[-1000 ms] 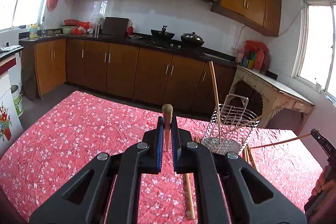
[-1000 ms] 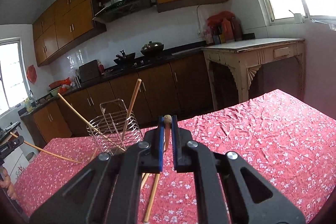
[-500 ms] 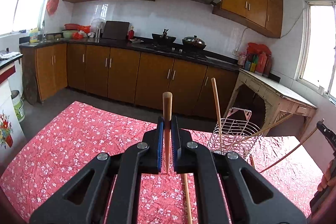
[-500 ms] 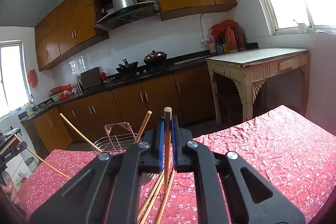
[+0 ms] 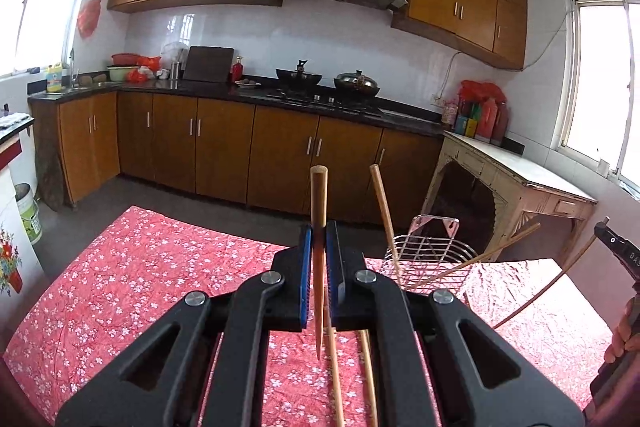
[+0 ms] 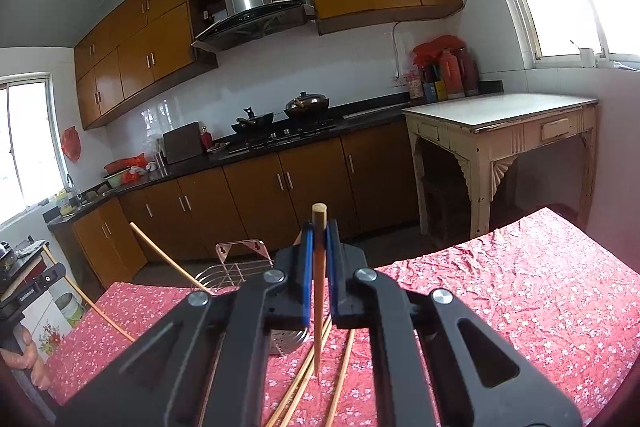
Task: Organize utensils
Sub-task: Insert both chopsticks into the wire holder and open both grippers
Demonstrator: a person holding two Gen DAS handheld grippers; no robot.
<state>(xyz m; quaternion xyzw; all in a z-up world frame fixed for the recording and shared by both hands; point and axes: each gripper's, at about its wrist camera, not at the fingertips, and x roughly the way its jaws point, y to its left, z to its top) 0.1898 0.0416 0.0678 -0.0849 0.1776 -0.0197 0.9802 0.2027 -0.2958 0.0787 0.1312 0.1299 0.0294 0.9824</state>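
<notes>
Each tool, left tool (image 5: 319,269) and right tool (image 6: 319,269), is clamped on an upright chopstick (image 5: 319,227); either could slip or miss the wire basket (image 5: 426,259) on the counter (image 5: 140,267).

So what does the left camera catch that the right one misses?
Only the left view shows the right-hand window and the upright chopstick standing in the wire rack. Only the right view shows the whole cream side table. Both show the red floral tablecloth, loose chopsticks lying on it, and tongs shut on a chopstick: left tongs, right tongs.
</notes>
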